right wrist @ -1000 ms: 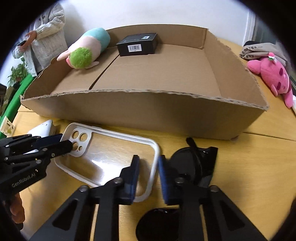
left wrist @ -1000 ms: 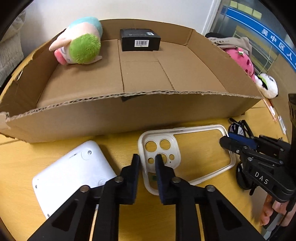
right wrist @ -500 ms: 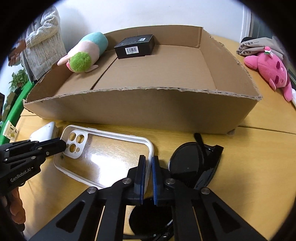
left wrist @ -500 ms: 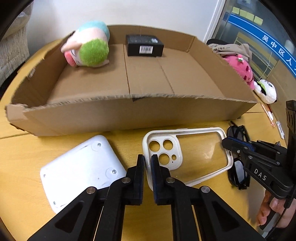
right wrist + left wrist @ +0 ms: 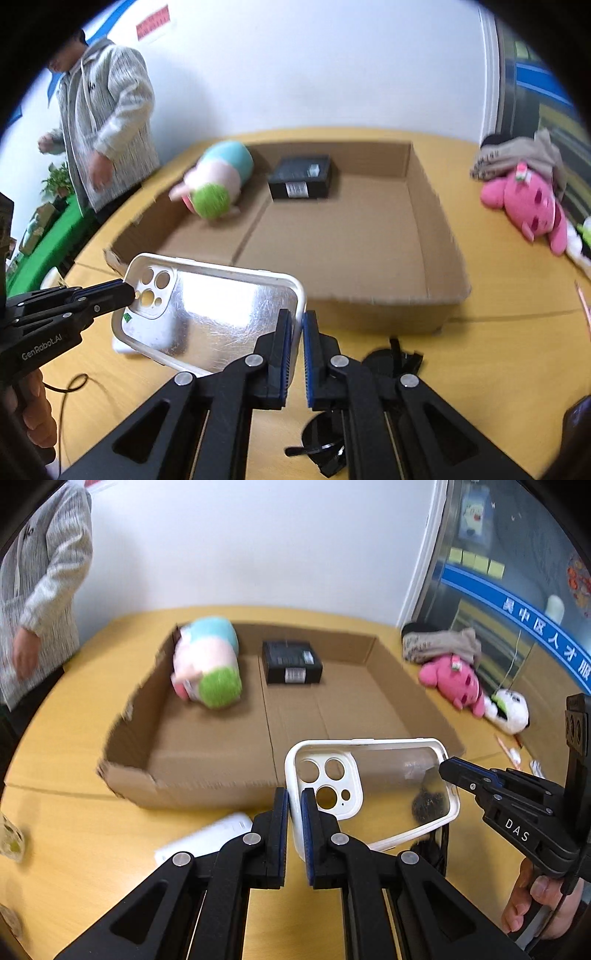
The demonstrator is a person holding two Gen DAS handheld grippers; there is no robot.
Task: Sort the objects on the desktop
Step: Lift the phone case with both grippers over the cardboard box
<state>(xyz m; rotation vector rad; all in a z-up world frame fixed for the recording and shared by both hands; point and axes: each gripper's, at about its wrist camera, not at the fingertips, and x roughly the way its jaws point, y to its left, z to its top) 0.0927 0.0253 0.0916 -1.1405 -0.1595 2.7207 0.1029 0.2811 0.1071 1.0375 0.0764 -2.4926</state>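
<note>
Two grippers held one white-rimmed phone case [image 5: 373,782] between them, clear of the yellow tabletop [image 5: 74,830] and in front of the near wall of the shallow cardboard box [image 5: 207,786]. The left gripper [image 5: 293,812] was clamped narrowly on the rim at the camera-cutout end, while the right gripper [image 5: 297,339] was closed just as tightly on the rim at the opposite end. In the right wrist view the case's clear back [image 5: 221,314] caught a bright glare, and the left gripper's tips [image 5: 122,291] met it at the camera holes.

Inside the box, a pastel plush with a green pom [image 5: 207,664] lay against the left wall, and a black carton with a barcode label [image 5: 291,662] sat near the back wall, apart from the plush.

On the table below the case lay a white flat device [image 5: 207,840], partly hidden behind the left gripper, and a pair of dark sunglasses [image 5: 391,363] rested under the right gripper. To the right of the box, a pink plush toy [image 5: 528,206] lay beside a grey folded garment [image 5: 517,155], with a white and black plush [image 5: 508,709] just beyond it. A bystander in a grey knit hoodie [image 5: 103,125] stood at the far left edge of the table.
</note>
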